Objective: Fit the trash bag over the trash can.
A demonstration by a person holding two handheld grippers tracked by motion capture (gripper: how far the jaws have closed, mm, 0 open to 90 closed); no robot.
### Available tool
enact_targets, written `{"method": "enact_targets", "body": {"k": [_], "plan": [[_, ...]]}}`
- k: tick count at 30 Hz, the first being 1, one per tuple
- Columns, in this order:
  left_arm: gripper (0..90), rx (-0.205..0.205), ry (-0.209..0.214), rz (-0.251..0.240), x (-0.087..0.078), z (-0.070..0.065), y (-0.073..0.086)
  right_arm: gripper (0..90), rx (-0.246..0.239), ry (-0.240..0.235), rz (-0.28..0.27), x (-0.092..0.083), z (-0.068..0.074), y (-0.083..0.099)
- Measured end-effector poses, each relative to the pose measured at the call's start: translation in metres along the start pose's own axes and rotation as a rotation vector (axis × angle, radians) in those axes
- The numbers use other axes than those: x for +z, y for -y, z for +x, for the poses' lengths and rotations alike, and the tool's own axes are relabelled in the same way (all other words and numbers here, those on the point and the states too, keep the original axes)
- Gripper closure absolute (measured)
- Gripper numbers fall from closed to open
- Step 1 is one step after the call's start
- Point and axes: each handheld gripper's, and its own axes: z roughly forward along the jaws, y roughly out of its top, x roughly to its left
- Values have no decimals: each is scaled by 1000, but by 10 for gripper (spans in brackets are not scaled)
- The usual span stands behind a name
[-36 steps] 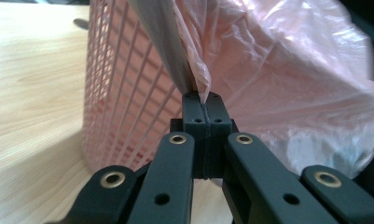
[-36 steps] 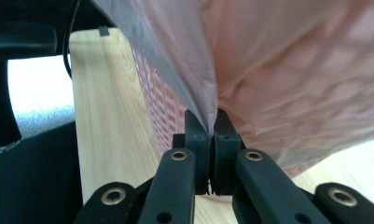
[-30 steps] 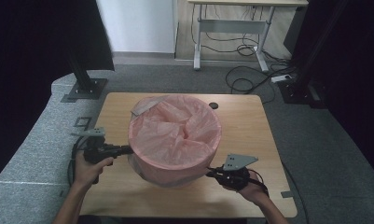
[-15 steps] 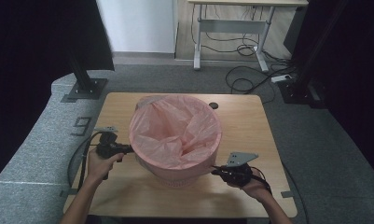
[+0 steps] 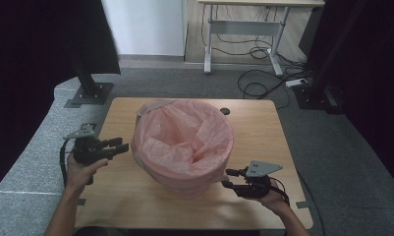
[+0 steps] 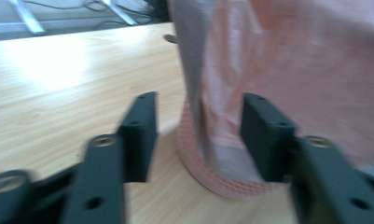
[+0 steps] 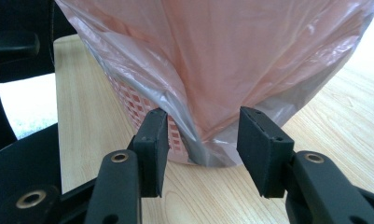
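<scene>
Your left tongs (image 5: pixel 120 146) have just been opening and have drawn back to the left since a moment ago: they now hover apart from the pink bag (image 5: pixel 184 140), jaws spread with nothing between them in the high view, though the left gripper view puts the bag's hem (image 6: pixel 222 140) just ahead of the gap. Your right tongs (image 5: pixel 230 178) have just been opening too; they stay at the near right of the basket (image 5: pixel 184 184), and the right gripper view shows a fold of bag hanging between the jaws with the pads clear of it. Half a second back both were clamped at the bag's sides; the bag now sits draped over the basket's rim, its skirt hanging down the wall. Basket and bag stand in the middle of the wooden bench (image 5: pixel 263 128), which is bare but for a small dark disc (image 5: pixel 225 111) on the far side. Around the bench lies grey carpet, with a white-legged desk (image 5: pixel 243 34) and loose cables (image 5: pixel 263 81) beyond, and a black stand (image 5: pixel 89 83) at far left.
</scene>
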Motion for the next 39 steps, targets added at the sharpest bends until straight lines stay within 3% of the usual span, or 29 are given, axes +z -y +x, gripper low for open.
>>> {"method": "enact_targets", "body": {"k": [2,7,8,9,11,14,15,17,19,21,22,25,26,27,28,29,31,33,36,39], "plan": [[394,25,-14,-2,-3,-1,1,524,1,5,-10,-3,-1,1],[380,-3,-3,-102,-10,7,-13,496,24,7,-32,-11,-5,-2],[379,-3,-3,-102,-10,7,-13,496,24,7,-32,-11,-5,-2],[376,-1,4,-122,-9,9,-28,490,29,17,-39,-15,-6,-2],[373,5,4,-134,-6,10,-41,489,30,25,-43,-17,-8,-3],[364,13,1,-128,5,14,-64,489,30,38,-47,-20,-9,-3],[360,13,1,-128,5,14,-64,489,33,40,-49,-20,-10,-3],[354,13,6,-113,18,21,-86,489,32,42,-49,-20,-10,-4],[351,11,11,-108,23,23,-92,489,29,44,-48,-20,-10,-4],[332,12,27,-67,40,28,-107,489,21,45,-46,-20,-9,-4],[327,12,27,-67,40,28,-107,489,21,45,-46,-20,-9,-4],[320,5,44,6,62,31,-115,489,-3,56,-37,-20,-6,-7],[344,5,44,6,62,31,-115,489,-3,56,-37,-20,-6,-7],[403,-10,84,24,66,33,-114,489,-15,60,-41,-21,-3,-9],[447,-10,84,24,66,33,-114,489,-15,60,-41,-21,-3,-9],[534,-39,129,19,66,37,-113,489,-29,71,-49,-23,0,-13],[693,-62,139,28,66,39,-111,489,-45,85,-63,-29,2,-19],[797,-78,125,39,67,42,-109,489,-55,95,-85,-36,3,-26],[879,-88,126,39,70,43,-105,489,-62,110,-123,-47,3,-38],[897,-87,119,21,72,42,-101,489,-82,134,-169,-64,0,-64]]}}
